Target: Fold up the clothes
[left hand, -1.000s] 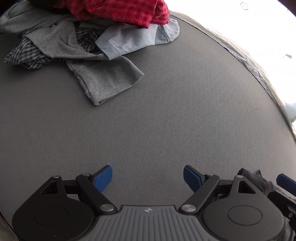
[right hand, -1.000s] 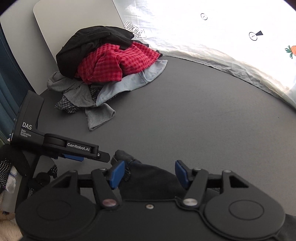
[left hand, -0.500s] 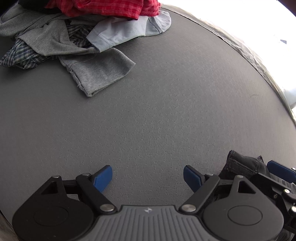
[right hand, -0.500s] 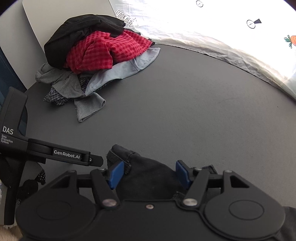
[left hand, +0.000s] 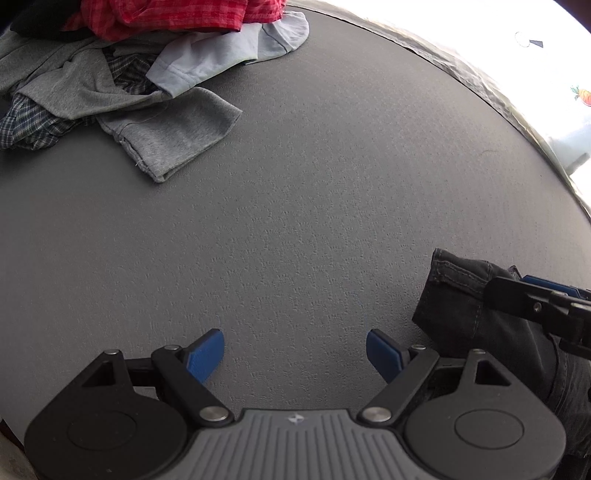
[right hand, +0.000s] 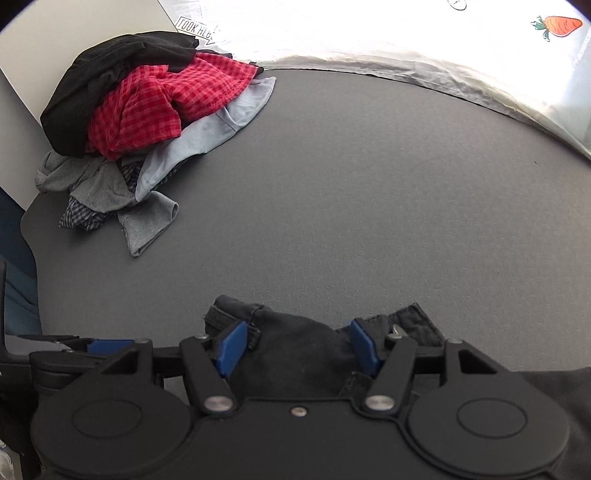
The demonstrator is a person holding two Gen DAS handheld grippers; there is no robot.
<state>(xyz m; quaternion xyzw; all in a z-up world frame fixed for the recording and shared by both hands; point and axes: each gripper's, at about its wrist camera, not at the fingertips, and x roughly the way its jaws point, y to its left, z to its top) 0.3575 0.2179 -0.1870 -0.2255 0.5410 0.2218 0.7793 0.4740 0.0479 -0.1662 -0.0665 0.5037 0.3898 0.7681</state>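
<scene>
A dark denim garment [right hand: 295, 343] lies at the near edge of the grey table [right hand: 351, 206]; it also shows in the left wrist view [left hand: 465, 295]. My right gripper [right hand: 298, 345] is open, its blue pads on either side of the garment's waistband, which bunches up between them. My left gripper [left hand: 295, 349] is open and empty, low over bare table to the left of the garment. A pile of clothes [right hand: 147, 110] sits at the far left: black, red check, pale blue, grey and plaid pieces. The pile also shows in the left wrist view [left hand: 147, 74].
A white sheet [right hand: 424, 40] with a carrot print runs along the table's far edge. A grey sleeve [left hand: 177, 136] trails from the pile toward the middle. A grey panel [right hand: 74, 33] stands behind the pile.
Both grippers have moved forward over the table. The dark garment has been pushed or dragged further onto the table and shows more in both views. Both grippers stay open.
</scene>
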